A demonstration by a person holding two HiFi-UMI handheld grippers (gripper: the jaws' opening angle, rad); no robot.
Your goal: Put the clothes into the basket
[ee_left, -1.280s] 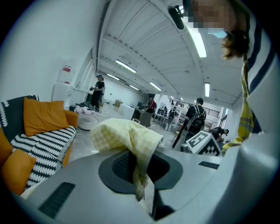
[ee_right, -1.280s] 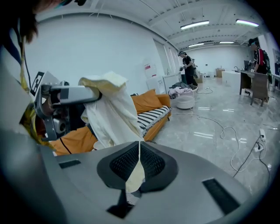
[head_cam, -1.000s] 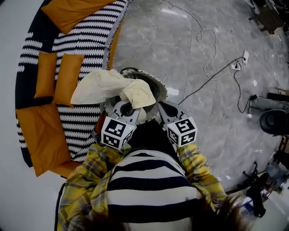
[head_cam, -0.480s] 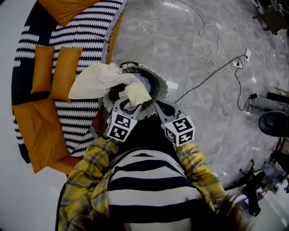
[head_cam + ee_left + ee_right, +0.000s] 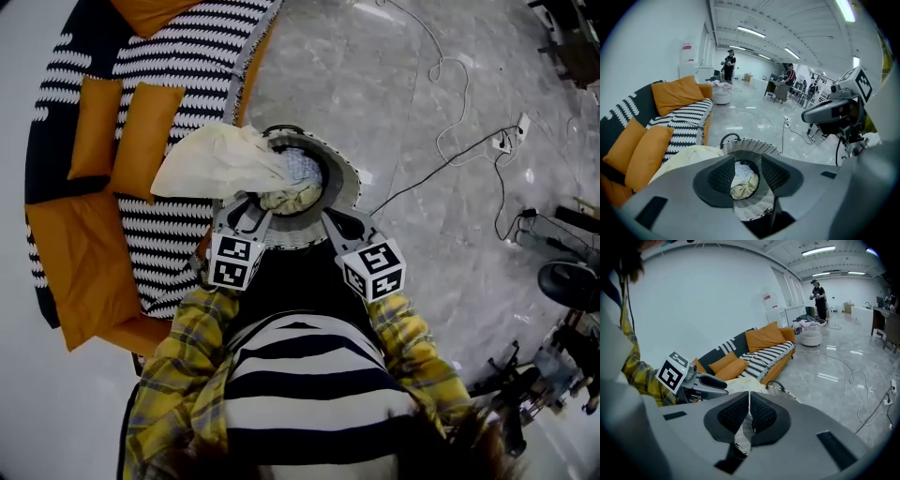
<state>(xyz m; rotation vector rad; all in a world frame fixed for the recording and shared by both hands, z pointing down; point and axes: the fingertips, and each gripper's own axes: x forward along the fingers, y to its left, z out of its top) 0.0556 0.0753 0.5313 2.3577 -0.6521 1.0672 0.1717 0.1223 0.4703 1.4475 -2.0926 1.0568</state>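
Note:
A round basket (image 5: 343, 174) with a black-and-white woven wall stands on the floor by the sofa. A crumpled cream and white bundle of clothes (image 5: 292, 185) lies inside it. A large cream garment (image 5: 217, 159) hangs over the basket's left rim onto the sofa. My left gripper (image 5: 251, 210) hovers at the near rim; its jaws have just been opening and stand apart with nothing pinched. Through their gap I see the bundle (image 5: 741, 186) down in the basket (image 5: 751, 144). My right gripper (image 5: 334, 221) is beside it at the near rim, its jaws (image 5: 749, 408) shut and empty.
A black-and-white striped sofa (image 5: 178, 66) with orange cushions (image 5: 131, 136) runs along the left. Grey marble floor lies to the right, crossed by white and black cables (image 5: 450, 141). Stands and equipment sit at the far right edge. People work far down the hall (image 5: 729, 61).
The cream piece that hung from my left gripper over the basket now lies inside it. The left gripper has sunk toward the rim and its jaws have parted. The right gripper barely shifted.

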